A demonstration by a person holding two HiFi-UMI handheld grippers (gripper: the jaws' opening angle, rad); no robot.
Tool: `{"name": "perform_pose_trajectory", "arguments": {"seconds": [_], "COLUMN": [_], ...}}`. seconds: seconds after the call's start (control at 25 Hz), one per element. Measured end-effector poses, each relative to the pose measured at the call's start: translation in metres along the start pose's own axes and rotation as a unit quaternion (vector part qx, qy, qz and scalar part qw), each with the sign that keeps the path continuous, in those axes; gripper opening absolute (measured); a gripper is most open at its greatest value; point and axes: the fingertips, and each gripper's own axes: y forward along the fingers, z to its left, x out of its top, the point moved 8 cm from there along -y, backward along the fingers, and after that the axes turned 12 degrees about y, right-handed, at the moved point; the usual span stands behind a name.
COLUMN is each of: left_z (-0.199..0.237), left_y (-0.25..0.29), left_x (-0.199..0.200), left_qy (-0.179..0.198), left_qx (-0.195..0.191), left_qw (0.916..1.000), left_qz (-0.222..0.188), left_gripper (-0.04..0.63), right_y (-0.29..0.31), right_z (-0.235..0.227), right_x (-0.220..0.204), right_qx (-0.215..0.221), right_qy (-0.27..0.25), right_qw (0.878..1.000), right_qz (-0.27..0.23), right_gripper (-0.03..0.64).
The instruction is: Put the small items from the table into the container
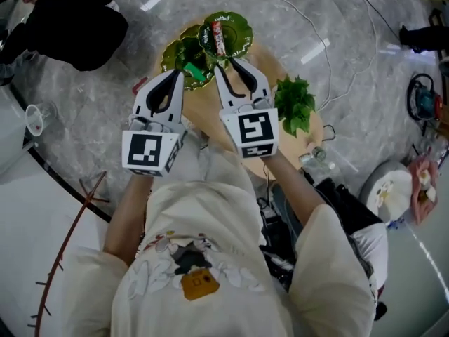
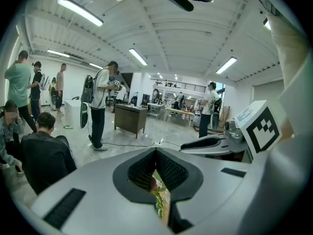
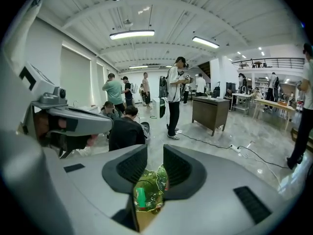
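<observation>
Cream shirt [image 1: 210,258] in foreground; over the table [image 1: 202,107], left gripper [image 1: 179,74] pinched together, empty, right gripper [image 1: 224,63] parted on nothing. Green item [image 1: 195,73] lies in near dish [image 1: 170,53], red packet [image 1: 218,37] in far dish [image 1: 242,27]; a low pass could clip a rim, spilling both.

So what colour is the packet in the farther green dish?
The packet is red and white; the head view shows it best.

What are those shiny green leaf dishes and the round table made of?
The green leaf dishes look like glazed ceramic or glass. Bright glints and dark-gold edges show a glossy surface, but I can't tell which material it is. The round table looks like pale wood, or a wood-look top, with a dull, even tan finish.
</observation>
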Motion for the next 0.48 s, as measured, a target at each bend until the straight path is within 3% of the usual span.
{"name": "perform_pose_trajectory", "arguments": {"seconds": [0.48], "left_z": [-0.025], "left_y": [-0.051], "left_x": [0.040], "left_qy": [0.023], "left_qx": [-0.009], "left_qw": [0.9995], "left_qz": [-0.017], "left_gripper": [-0.002], "right_y": [-0.063], "right_z": [0.031], "right_x": [0.016], "right_qx": [0.050], "right_qy": [-0.015], "right_qw": [0.999], "right_qz": [0.005], "right_gripper": [0.083]}}
